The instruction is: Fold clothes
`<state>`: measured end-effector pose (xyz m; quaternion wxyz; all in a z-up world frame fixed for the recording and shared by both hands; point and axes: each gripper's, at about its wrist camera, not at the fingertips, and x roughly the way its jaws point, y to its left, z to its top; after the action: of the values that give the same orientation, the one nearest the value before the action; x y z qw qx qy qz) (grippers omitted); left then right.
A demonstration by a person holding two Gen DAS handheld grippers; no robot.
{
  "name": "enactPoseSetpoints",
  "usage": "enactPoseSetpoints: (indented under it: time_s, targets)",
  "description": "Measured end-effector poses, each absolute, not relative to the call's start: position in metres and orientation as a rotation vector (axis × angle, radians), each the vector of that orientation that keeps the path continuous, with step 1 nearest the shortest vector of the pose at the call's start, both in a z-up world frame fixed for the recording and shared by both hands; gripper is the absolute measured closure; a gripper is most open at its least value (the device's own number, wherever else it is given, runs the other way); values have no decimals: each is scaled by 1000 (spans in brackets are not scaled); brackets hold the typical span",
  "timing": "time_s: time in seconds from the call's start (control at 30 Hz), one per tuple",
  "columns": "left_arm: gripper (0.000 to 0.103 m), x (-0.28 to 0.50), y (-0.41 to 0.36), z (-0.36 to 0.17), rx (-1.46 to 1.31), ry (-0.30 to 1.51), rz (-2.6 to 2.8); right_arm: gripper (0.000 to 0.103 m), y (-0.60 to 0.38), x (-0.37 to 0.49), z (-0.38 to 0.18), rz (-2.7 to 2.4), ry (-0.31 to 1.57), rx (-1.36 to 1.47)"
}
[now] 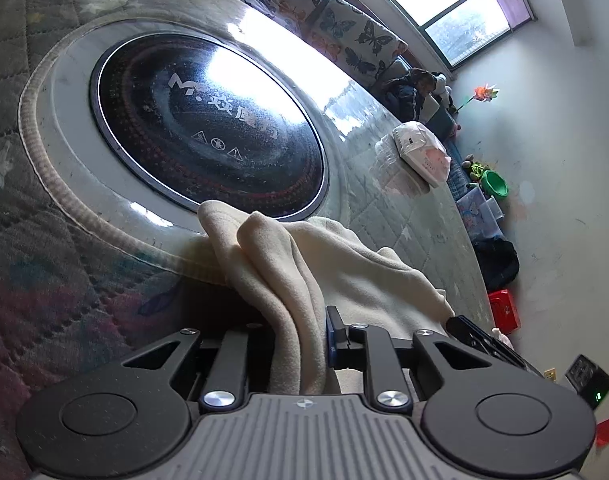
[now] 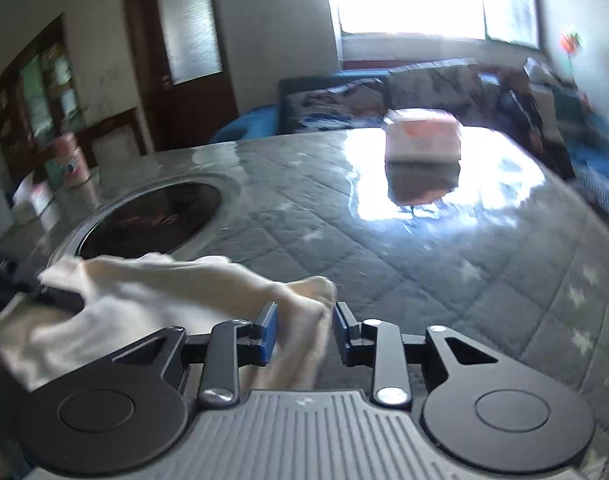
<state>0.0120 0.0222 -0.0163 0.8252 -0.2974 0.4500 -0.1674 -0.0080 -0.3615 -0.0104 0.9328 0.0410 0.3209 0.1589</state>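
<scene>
A cream fleece garment is seen bunched on the quilted table cover, at the lower edge of the round black cooktop set into the table. In the left wrist view the cloth runs from the frame's centre down into the left gripper, where a thick fold is clamped between the jaws; only the right blue pad is visible, the other being hidden by the fabric. In the right wrist view the garment is stretched from the left edge of the frame toward lower centre, so its long axis is laid roughly between the two tools. Its near end is found between the blue pads of the right gripper, but the jaws stand apart and a gap is seen at the right pad, so that end is judged to be unclamped. The picture is blurred there, and contact on the left pad cannot be told. Both grippers are angled downward toward the table. The coming move is judged to turn on that loose end. A pink and white packet is left well apart, toward the far side.
</scene>
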Motion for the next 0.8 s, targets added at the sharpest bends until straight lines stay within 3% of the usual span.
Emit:
enactPoseSetpoints:
  time_s: [0.17, 0.23, 0.3, 0.37, 0.47, 0.57, 0.67, 0.8]
  targets:
    - [79, 9, 10, -11, -525, 926, -373, 65, -371, 4, -24, 349, 669, 159]
    - [71, 6, 6, -9, -486, 906, -387, 67, -369, 5, -25, 362, 669, 163]
    - [56, 4, 1, -7, -461, 892, -415, 78, -367, 6, -25, 373, 670, 162]
    - [53, 4, -7, -4, -411, 887, -417, 87, -364, 5, -22, 384, 675, 155]
    - [56, 4, -15, -2, -345, 880, -405, 93, -363, 1, -17, 392, 663, 156]
    - [74, 6, -13, -2, -332, 888, -382, 94, -364, -5, -10, 399, 635, 161]
    - [83, 9, -5, -2, -380, 899, -376, 94, -366, -9, 0, 406, 600, 160]
    - [86, 10, -16, 8, -346, 873, -389, 94, -369, -13, 15, 413, 560, 139]
